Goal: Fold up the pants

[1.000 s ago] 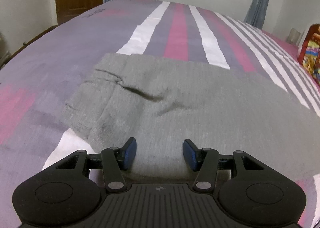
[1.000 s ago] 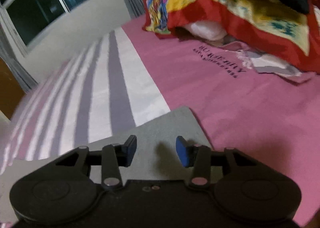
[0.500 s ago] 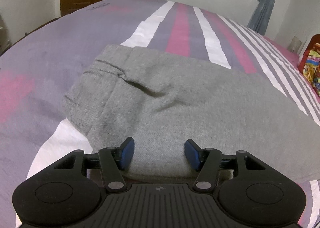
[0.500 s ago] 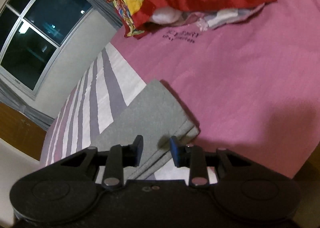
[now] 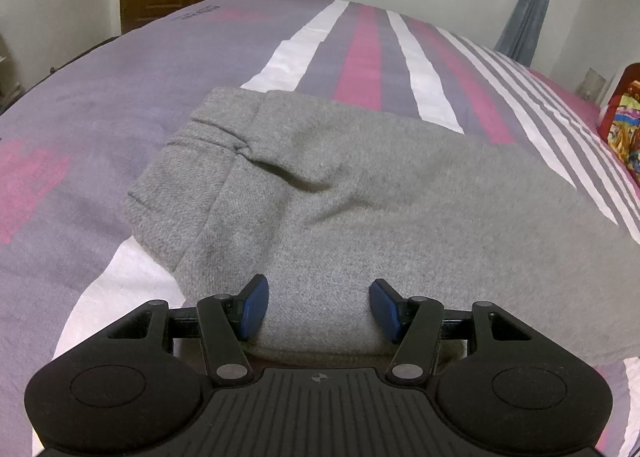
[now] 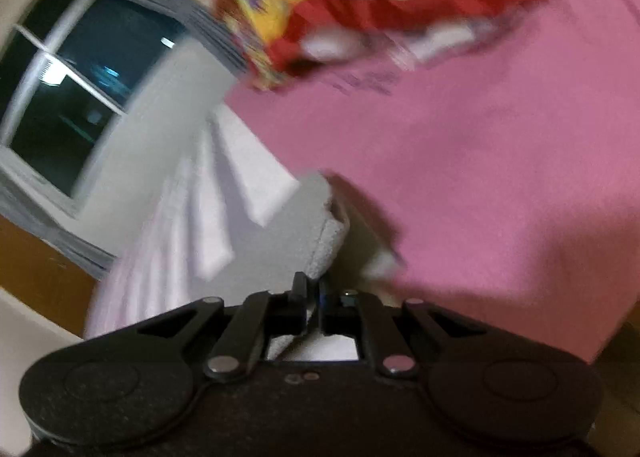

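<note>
The left gripper [image 5: 319, 307] is matte black plastic. Two blue pads [image 5: 253, 307] tip its fingers, each carried on a flat black link with silver rivets at both ends. At 7 and 5 o'clock sit two rounded housings, each with a shallow circular recess. Between them runs a ribbed plate bearing a small round crosshair mark at 12 o'clock of the plate.

The right gripper [image 6: 314, 291] has the same black body, links and silver rivets, with two small screws on its smooth centre plate.
</note>
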Tool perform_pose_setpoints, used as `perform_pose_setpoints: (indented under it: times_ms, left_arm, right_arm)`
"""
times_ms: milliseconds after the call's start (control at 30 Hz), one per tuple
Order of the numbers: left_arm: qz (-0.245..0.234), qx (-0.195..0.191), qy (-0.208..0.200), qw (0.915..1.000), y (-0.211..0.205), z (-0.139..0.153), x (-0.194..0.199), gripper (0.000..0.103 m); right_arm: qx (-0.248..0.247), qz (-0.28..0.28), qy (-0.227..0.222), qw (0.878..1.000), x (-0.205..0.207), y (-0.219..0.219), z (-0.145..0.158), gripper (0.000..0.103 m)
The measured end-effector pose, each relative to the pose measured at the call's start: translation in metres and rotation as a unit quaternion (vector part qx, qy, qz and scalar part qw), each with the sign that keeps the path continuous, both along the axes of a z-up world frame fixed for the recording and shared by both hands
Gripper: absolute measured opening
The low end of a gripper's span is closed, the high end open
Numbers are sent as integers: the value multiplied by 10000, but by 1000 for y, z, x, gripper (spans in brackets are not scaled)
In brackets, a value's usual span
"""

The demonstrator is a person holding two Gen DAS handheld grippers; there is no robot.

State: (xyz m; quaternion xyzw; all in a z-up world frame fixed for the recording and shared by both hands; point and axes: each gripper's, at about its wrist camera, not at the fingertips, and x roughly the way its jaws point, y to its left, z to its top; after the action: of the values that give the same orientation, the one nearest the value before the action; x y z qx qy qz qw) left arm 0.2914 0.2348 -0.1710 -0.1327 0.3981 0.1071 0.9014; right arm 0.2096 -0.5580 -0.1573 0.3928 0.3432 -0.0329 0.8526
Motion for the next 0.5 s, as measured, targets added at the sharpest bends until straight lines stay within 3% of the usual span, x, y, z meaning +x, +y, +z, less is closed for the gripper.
perform_pose_setpoints:
  times_ms: [100,167,233,333,400,500]
  left_arm:
    - [-28,7,0,10000,0,0,-1,57]
    - [-25,-1,-42,10000,0,-1,-2,57]
    - [-5,7,-79,10000,-1,-3,-2,57]
    - [34,39,-86,9999,-4,-4,-3,59]
    - [9,66,-70,10000,-5,-3,-3,60]
    - [0,50,-81,10000,-5,-3,-3,60]
  right_arm:
    - [170,-115,-167,9997,-6,-2,6,12]
    - [53,-157,-290,9994,-16,1,18,27]
    - [-63,-159,-393,9991,-24,3,23,30]
    - [-37,-332,-203,9992,-23,-5,14,26]
    - [85,-370,-349,9987,-25,-9,14,24]
    - [-114,-208,-333,9992,-13,-3,19,21]
